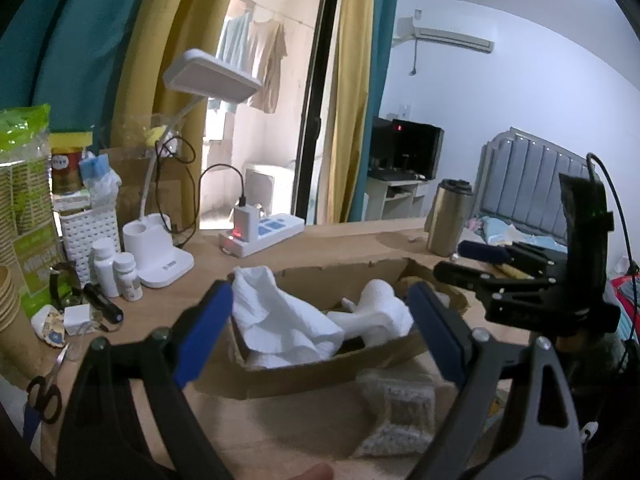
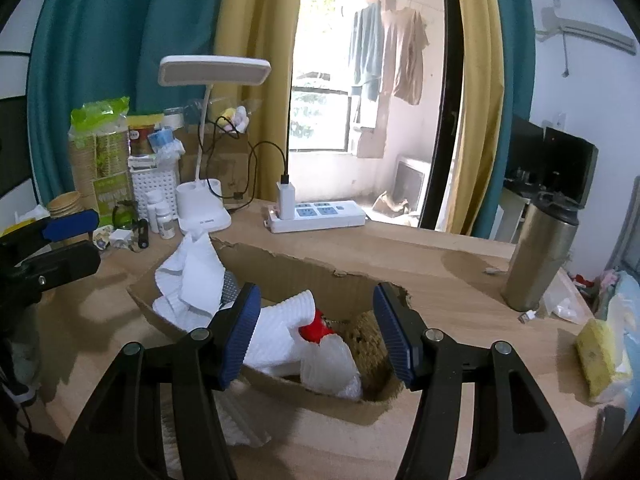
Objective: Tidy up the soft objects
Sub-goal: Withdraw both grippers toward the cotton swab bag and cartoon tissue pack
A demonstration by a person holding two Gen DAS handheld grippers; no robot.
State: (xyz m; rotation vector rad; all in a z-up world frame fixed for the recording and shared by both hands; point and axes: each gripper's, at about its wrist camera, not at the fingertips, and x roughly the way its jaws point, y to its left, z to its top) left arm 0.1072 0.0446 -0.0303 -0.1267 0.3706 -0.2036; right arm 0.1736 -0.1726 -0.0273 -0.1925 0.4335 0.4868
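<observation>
Above the cardboard box (image 2: 280, 272) of white cloths (image 2: 192, 276); 2 empty grippers, jaws apart

Yellow curtains (image 2: 256, 40) frame a bright window (image 2: 320, 116) (daylight).

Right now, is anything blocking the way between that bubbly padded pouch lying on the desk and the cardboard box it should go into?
Only the box's own low front wall stands between the pouch and the inside. The box is open on top, already holding white cloth and foam wrap. Both grippers hold nothing.
</observation>
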